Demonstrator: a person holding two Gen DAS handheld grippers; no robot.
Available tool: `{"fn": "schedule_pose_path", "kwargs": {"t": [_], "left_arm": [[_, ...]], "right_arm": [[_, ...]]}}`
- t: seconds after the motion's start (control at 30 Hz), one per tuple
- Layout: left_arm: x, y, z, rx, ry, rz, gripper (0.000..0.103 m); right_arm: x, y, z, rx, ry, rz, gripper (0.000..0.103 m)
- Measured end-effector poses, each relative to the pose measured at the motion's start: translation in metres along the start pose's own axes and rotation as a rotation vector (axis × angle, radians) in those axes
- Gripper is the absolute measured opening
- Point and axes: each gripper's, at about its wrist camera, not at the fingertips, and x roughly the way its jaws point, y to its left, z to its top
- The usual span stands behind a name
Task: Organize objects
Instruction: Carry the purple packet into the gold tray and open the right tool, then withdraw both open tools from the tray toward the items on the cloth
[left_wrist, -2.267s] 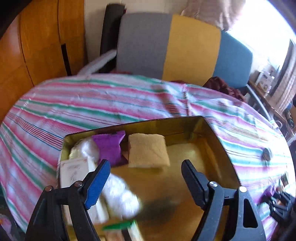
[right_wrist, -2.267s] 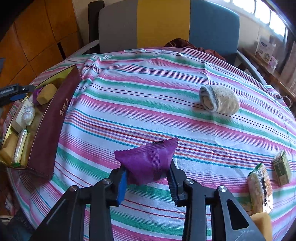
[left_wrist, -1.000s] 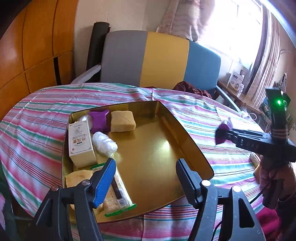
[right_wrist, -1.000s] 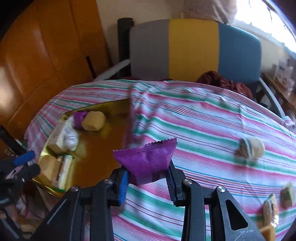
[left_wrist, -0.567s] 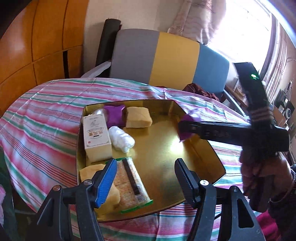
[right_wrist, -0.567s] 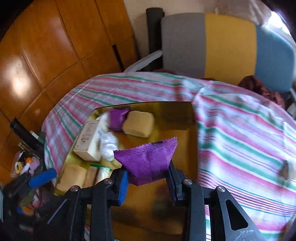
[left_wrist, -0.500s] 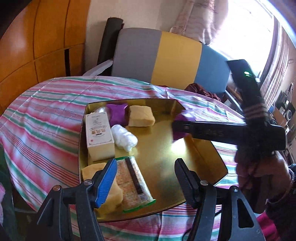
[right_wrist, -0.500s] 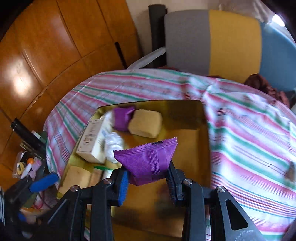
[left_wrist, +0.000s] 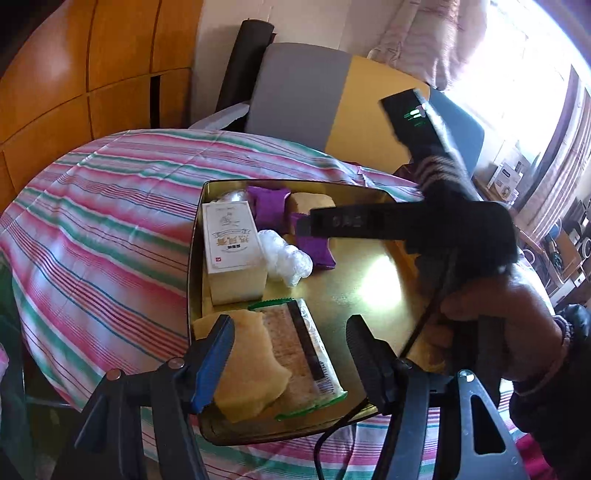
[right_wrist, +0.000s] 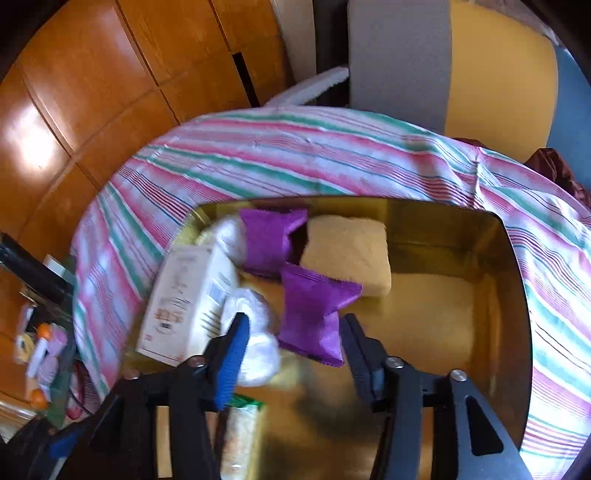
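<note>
Just ahead of the right gripper (right_wrist: 291, 334), between its fingertips and slightly beyond them, lies the purple packet (right_wrist: 314, 314) on the floor of the gold tin (right_wrist: 436, 317). The jaws have just been opening and now stand apart, neither pad pressing the packet. Left of the blue pad (right_wrist: 232, 354) sits a crumpled white wrapper (right_wrist: 255, 332), and beyond that a white carton (right_wrist: 184, 306). Farther ahead a second purple packet (right_wrist: 269, 240) and a yellow sponge (right_wrist: 347, 254) rest against the tin's far wall. The left gripper (left_wrist: 290, 354) hovers over the near end of the tin, jaws apart and empty though they have just been closing, above a cracker pack (left_wrist: 299, 354) and a pale yellow block (left_wrist: 251, 365). Ahead and to its right, a hand (left_wrist: 502, 321) holds the right gripper
</note>
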Motion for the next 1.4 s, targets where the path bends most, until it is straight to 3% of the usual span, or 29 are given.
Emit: {"fn": "schedule_pose_path", "kwargs": {"t": [0.4, 0.83, 1.13, 1.4], "left_arm": [[-0.008, -0.003, -0.002, -0.002, -0.014, 0.005, 0.063], [-0.021, -0.034, -0.005, 0.091, -0.033, -0.001, 0.063], [-0.021, -0.063, -0.007, 0.166, -0.028, -0.033, 0.061], [-0.016, -0.098, -0.005, 0.253, -0.021, -0.065, 0.058]], "right_arm": [[-0.049, -0.024, -0.022, 0.091, -0.080, 0.027, 0.071], [-0.127, -0.070, -0.082, 0.152, -0.170, -0.024, 0.080], [-0.187, -0.136, -0.134, 0.240, -0.196, -0.154, 0.081], [-0.260, -0.230, -0.188, 0.468, -0.282, -0.361, 0.082]]}}
